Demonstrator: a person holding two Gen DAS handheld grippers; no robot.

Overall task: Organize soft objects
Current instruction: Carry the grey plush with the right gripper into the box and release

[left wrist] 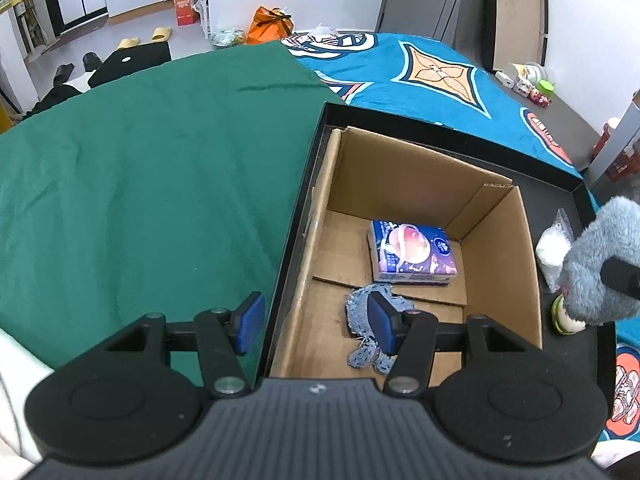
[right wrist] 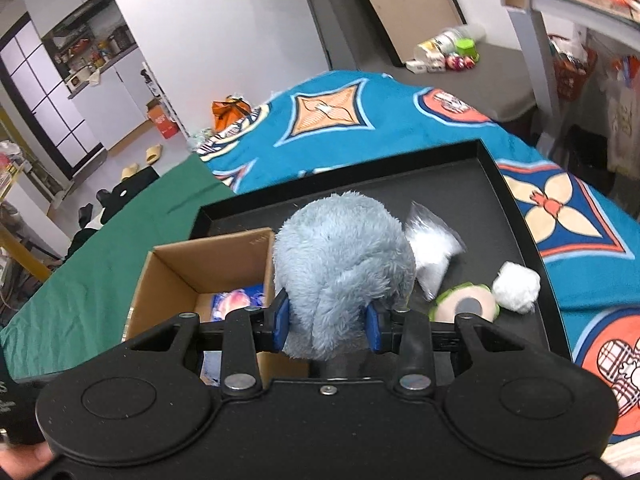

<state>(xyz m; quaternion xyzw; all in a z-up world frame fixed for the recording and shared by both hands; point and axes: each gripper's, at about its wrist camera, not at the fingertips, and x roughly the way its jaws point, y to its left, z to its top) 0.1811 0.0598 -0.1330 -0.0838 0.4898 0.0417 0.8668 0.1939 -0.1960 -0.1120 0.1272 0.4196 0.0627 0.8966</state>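
You are seeing one cardboard box (left wrist: 420, 200) on one black tray (right wrist: 516, 200). In the box are lying one tissue pack (left wrist: 412, 250) and one blue cloth (left wrist: 362, 304). One grey plush toy (right wrist: 340, 260), one clear bag (right wrist: 432, 248), one white ball (right wrist: 516, 286) and one round green toy (right wrist: 464, 302) are showing too.

Cardboard box (left wrist: 420, 216) sits in the tray's (right wrist: 516, 200) left side, tissue pack (left wrist: 412, 254) and cloth scrap (left wrist: 362, 312) inside; plastic bag (right wrist: 430, 252), cotton ball (right wrist: 516, 288) on the tray to its right.
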